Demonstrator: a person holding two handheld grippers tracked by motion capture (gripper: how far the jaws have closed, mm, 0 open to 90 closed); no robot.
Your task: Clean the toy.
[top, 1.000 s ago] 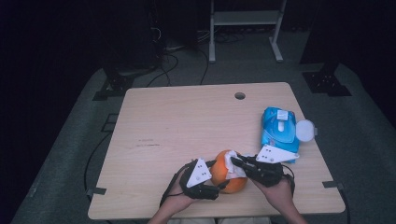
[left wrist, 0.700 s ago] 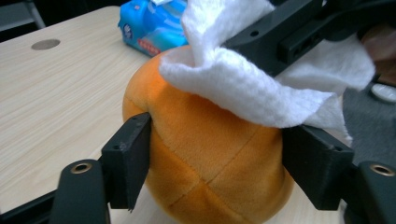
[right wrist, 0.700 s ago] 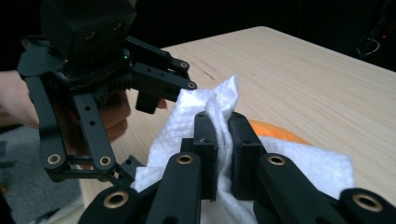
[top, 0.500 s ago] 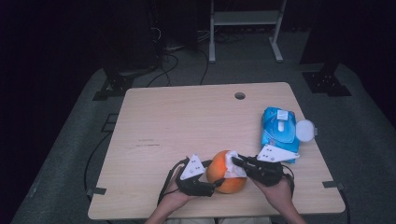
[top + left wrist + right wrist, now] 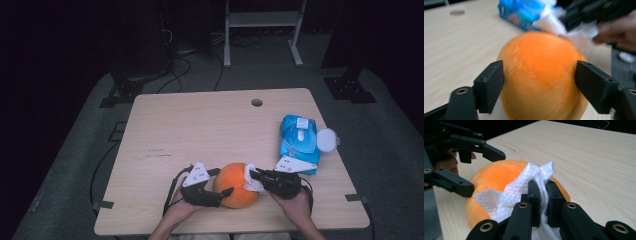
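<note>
Pale wooden tabletop (image 5: 200, 125) carried the soft orange plush ball (image 5: 235, 184) near its front edge, and with the left tool (image 5: 539, 77) just opening its jaws around it, apparently loose, the right tool (image 5: 543, 195), clamped on a crumpled white wipe (image 5: 524, 187), could've nudged it rolling away mid-wipe.

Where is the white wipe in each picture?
High view: the white wipe sits low and right of the middle, pressed on the orange ball by the right claw.
Left gripper view: the wipe is at the top right, behind the ball's top.
Right gripper view: the wipe is in the middle, pinched between the black jaws.
Shared landmark: the orange ball, touching the wipe in all three.
</note>
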